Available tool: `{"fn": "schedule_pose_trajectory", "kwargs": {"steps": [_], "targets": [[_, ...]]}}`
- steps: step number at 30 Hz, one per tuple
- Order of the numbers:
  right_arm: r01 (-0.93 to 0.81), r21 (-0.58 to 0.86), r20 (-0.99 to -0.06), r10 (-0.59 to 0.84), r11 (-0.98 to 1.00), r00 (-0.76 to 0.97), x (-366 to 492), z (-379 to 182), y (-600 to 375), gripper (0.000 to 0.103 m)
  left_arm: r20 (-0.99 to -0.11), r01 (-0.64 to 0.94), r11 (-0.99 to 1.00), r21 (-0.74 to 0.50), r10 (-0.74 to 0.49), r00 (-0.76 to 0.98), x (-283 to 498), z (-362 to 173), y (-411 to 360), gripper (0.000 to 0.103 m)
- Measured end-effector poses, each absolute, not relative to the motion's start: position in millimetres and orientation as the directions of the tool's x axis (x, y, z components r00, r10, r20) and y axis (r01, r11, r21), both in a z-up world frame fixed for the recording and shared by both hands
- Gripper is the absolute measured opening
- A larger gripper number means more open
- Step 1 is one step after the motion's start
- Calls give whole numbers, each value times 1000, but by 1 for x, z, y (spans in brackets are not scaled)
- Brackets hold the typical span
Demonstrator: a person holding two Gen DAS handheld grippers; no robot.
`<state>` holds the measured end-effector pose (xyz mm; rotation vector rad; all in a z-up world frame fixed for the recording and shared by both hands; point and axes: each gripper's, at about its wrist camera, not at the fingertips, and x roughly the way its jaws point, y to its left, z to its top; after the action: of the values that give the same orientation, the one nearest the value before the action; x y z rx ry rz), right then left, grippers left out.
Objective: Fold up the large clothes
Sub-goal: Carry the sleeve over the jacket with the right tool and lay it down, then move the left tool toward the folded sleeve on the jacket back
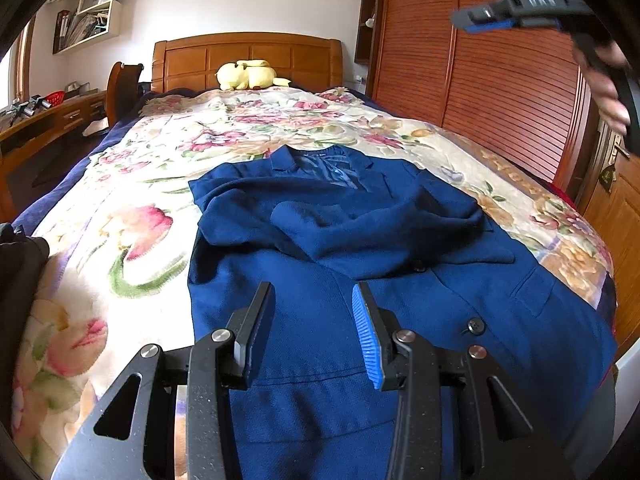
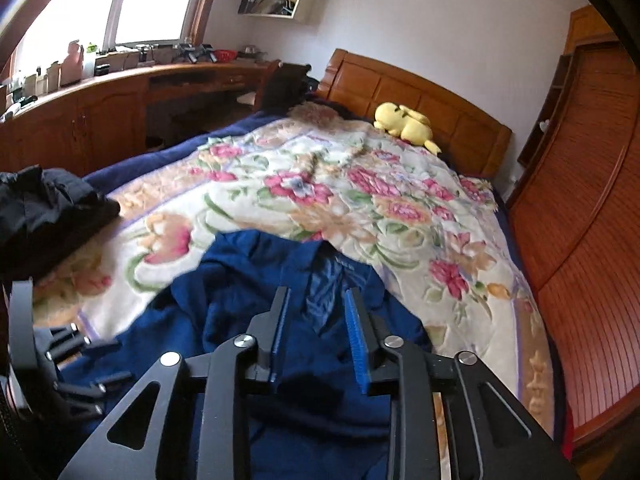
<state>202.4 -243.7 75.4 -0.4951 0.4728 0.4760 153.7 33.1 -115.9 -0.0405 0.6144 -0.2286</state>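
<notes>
A navy blue jacket [image 1: 400,280] lies front up on the bed, collar toward the headboard, both sleeves crossed over its chest. Its two dark buttons show near the lower front. My left gripper [image 1: 313,288] hovers over the jacket's lower half, open, with nothing between its fingers. In the right wrist view the jacket [image 2: 240,300] fills the foreground, and my right gripper [image 2: 317,292] hangs open above the collar area, its pads clear of the cloth. The left wrist view also shows the right gripper [image 1: 480,20] high at the upper right, held by a hand.
A floral blanket [image 1: 140,208] covers the bed. A yellow plush toy [image 1: 248,75] rests by the wooden headboard [image 1: 248,54]. Dark clothing [image 2: 48,204] is piled at the bed's left edge. A slatted wooden wardrobe [image 1: 500,92] runs along the right, a desk [image 2: 120,96] along the left.
</notes>
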Motion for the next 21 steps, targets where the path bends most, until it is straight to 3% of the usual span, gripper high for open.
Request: {"fn": "schedule_pose_trajectory", "kwargs": {"steps": [21], "targets": [[-473,-138,-756,216,870,617,284,-105,-291,32,-621,202,977,-75,-204,757,165,-131,14,41]]}}
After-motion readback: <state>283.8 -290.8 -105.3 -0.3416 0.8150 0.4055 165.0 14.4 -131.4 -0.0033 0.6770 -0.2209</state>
